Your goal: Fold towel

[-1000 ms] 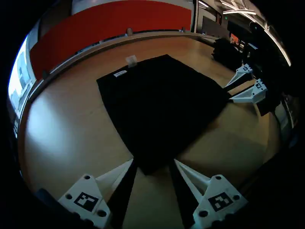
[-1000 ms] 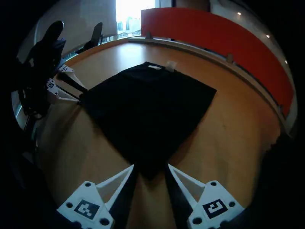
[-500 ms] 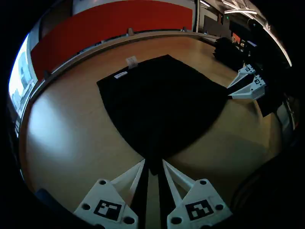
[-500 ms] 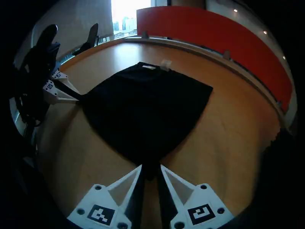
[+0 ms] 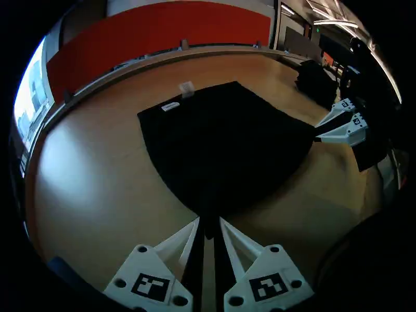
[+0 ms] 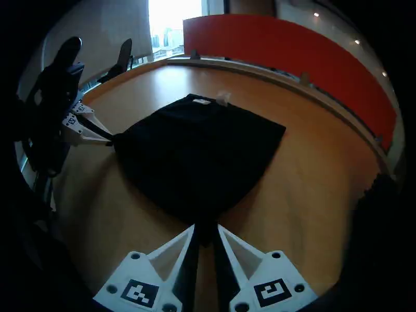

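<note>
Both grippers (image 5: 209, 224) (image 6: 206, 229) — tight on towel (image 5: 223, 140)

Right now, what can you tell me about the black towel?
The black towel is a plain, soft-looking cloth lying spread and nearly flat on the wooden table, not yet folded. Small white tags sit at its far edge. The left gripper is shut on one near corner and the right gripper on the other, and both corners look drawn out to points.
</note>
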